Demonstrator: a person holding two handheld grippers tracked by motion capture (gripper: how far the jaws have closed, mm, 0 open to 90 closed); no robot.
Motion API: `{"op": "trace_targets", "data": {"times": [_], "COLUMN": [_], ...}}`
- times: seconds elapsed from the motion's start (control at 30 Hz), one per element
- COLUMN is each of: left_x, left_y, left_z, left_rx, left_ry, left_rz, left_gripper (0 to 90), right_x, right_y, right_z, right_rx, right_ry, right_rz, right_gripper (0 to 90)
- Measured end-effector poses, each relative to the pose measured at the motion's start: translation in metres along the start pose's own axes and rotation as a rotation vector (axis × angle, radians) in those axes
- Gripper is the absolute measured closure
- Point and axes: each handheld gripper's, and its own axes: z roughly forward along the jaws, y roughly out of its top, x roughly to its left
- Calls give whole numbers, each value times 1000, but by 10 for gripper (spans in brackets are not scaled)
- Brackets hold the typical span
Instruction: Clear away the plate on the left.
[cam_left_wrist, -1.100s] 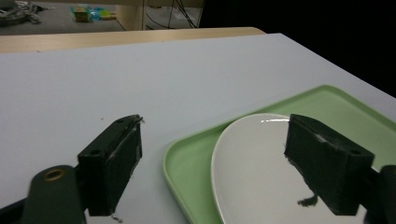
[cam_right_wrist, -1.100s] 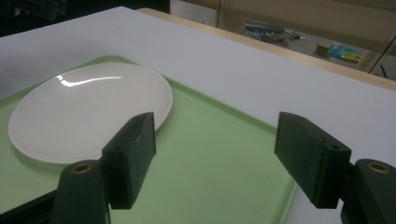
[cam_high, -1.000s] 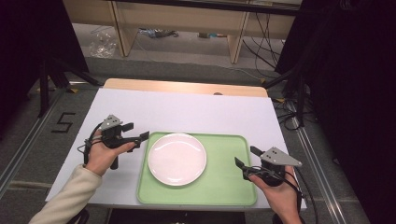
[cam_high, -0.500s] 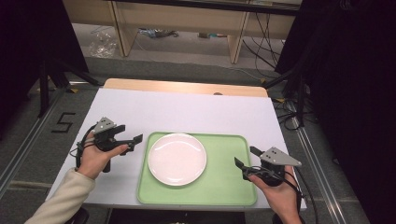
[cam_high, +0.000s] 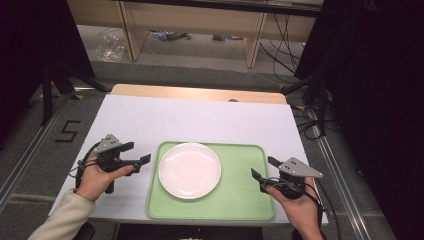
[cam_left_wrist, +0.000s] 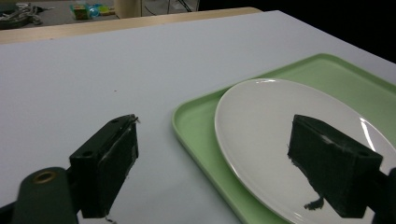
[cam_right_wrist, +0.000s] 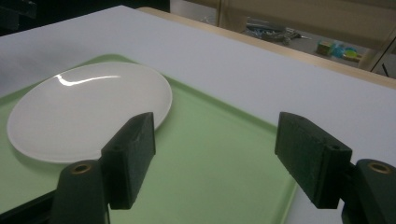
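Moved: left gripper (cam_high: 136, 154) drawn back toward table's left edge vs 1.0 s ago, when jaw tips nearly touched tray; now a bit farther from it. Right gripper (cam_high: 264, 167), plate, tray unchanged.
Left gripper: held in left hand (cam_high: 97, 175), over white table top (cam_high: 200, 117) just left of tray; grey 3-cornered plate on top; jaws wide apart, holding nothing. Left gripper view (cam_left_wrist: 212, 161): 1 jaw over bare table, other in front of plate, tray's left rim between them.
Right gripper: held in right hand (cam_high: 300, 210) at tray's right edge, near front-right corner of table; jaws wide apart, empty. Right gripper view (cam_right_wrist: 219, 158): green tray floor between the 2 jaws, plate off to the left.
Plate: white, round, empty (cam_high: 190, 170); lies flat on tray, left of tray's centre, close to left rim (cam_left_wrist: 280, 130) (cam_right_wrist: 88, 109).
Tray: green, rectangular (cam_high: 240, 200), on front half of table betw. the 2 grippers; right half bare (cam_left_wrist: 196, 135) (cam_right_wrist: 215, 154).
Table: white sheet over wood top, wood strip showing at far edge.
Beyond table: floor w/ cables, shelving legs, black "5" mark (cam_high: 67, 131) on floor at left.
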Motion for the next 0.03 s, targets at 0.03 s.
{"op": "trace_targets", "data": {"times": [0.03], "left_x": [-1], "left_y": [0], "left_z": [1], "left_rx": [2], "left_ry": [-5], "left_rz": [12], "left_gripper": [160], "right_x": [0], "right_y": [0], "right_z": [0], "right_rx": [2], "right_ry": [2], "right_rz": [4], "right_gripper": [297]}}
